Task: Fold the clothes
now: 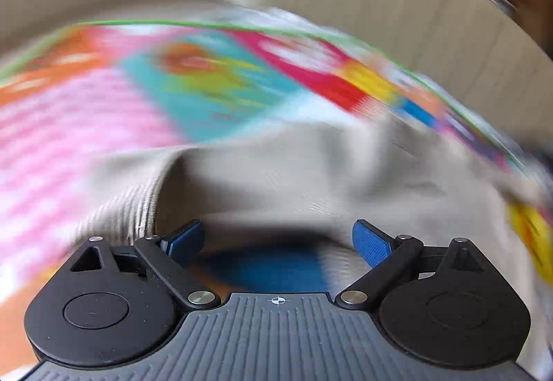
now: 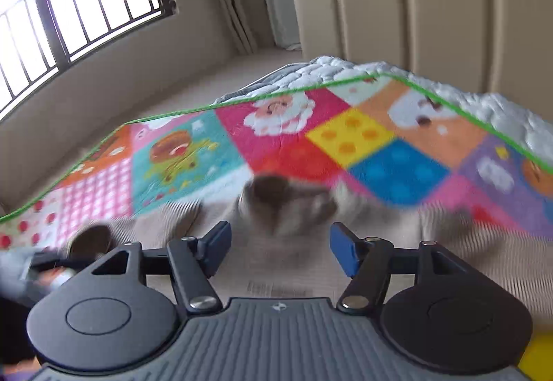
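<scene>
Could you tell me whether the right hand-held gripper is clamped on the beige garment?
No, the right hand-held gripper stands open above the beige garment.

no text can be read; the label (image 2: 276, 289) on the beige garment (image 2: 432, 263) is a blur.

The garment (image 1: 276, 173) is seen as beige ribbed cloth, matt and corded. The mat (image 2: 345, 139) is shown as a soft printed cloth with a green stitched edge. The mattress (image 2: 501, 108) is covered in white quilted fabric. The headboard (image 2: 432, 0) is padded in smooth cream upholstery with a faint sheen. The left gripper (image 1: 278, 239) and the right gripper (image 2: 280, 249) are made of matt black plastic with shiny metal pins and textured blue pads (image 1: 371, 244).
</scene>
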A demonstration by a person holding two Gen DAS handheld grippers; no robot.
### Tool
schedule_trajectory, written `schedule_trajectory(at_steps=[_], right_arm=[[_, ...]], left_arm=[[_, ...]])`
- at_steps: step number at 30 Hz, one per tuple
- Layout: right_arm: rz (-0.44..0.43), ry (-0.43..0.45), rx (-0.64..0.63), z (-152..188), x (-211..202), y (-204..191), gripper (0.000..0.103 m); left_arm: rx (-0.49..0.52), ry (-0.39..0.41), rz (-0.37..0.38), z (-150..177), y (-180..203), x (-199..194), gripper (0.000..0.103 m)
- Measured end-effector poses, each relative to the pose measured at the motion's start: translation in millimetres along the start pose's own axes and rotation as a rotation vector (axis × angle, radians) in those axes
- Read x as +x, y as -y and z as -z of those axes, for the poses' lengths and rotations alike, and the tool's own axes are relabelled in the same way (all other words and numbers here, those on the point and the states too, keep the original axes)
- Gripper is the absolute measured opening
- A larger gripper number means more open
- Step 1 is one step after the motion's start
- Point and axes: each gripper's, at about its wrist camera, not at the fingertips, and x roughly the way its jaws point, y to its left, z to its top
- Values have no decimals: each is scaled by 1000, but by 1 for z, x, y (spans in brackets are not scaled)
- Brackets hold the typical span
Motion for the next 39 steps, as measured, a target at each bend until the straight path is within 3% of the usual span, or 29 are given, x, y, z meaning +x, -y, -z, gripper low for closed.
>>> schedule_trajectory(at_steps=[3, 6, 8, 11, 13, 15, 17, 19, 20, 21, 22, 23, 24, 26, 29, 34, 39], right_arm=[[1, 34, 96, 31, -42, 9, 72], [40, 49, 111, 52, -69, 8, 74], [41, 59, 128, 54, -80, 6, 74], [19, 117, 152, 49, -92, 6, 75], [35, 144, 157, 46, -94, 9, 76], [47, 149, 186, 47, -97, 16, 76], [60, 161, 214, 48, -99, 25, 76], [90, 185, 223, 48, -100, 33, 76], [109, 199, 226, 47, -101, 37, 76], [131, 209, 235, 46, -100, 43, 76], [154, 217, 248, 46, -100, 49, 76], [185, 219, 268, 45, -99, 56, 77], [219, 216, 292, 44, -98, 64, 84], [293, 207, 362, 44, -96, 81, 94], [298, 205, 496, 47, -101, 112, 103], [300, 255, 576, 48, -114, 135, 103], [268, 255, 645, 53, -118, 152, 103]], left_arm=[[-240, 170, -311, -3, -56, -35, 98], [-583, 223, -400, 2, -112, -69, 98], [-723, 231, -290, 14, -131, -82, 98], [-802, 182, -77, 26, -137, -74, 96], [-826, 134, -35, 28, -133, -55, 85], [-847, 86, -68, 30, -127, -39, 80], [-831, 69, -123, 30, -121, -22, 80], [-720, 69, -206, 22, -105, -14, 79], [-655, 71, -255, 17, -96, -10, 69], [-582, 61, -309, 11, -87, -4, 48], [-509, 52, -361, 6, -79, 1, 36], [-450, 38, -397, 3, -71, 5, 17], [-414, 33, -399, -1, -64, 4, 11], [-374, 76, -365, -16, -46, -6, 10], [-305, 146, -316, -42, -15, -23, 10], [-125, 256, -245, -85, 68, -52, 9], [-7, 263, -130, -92, 153, -60, 9]])
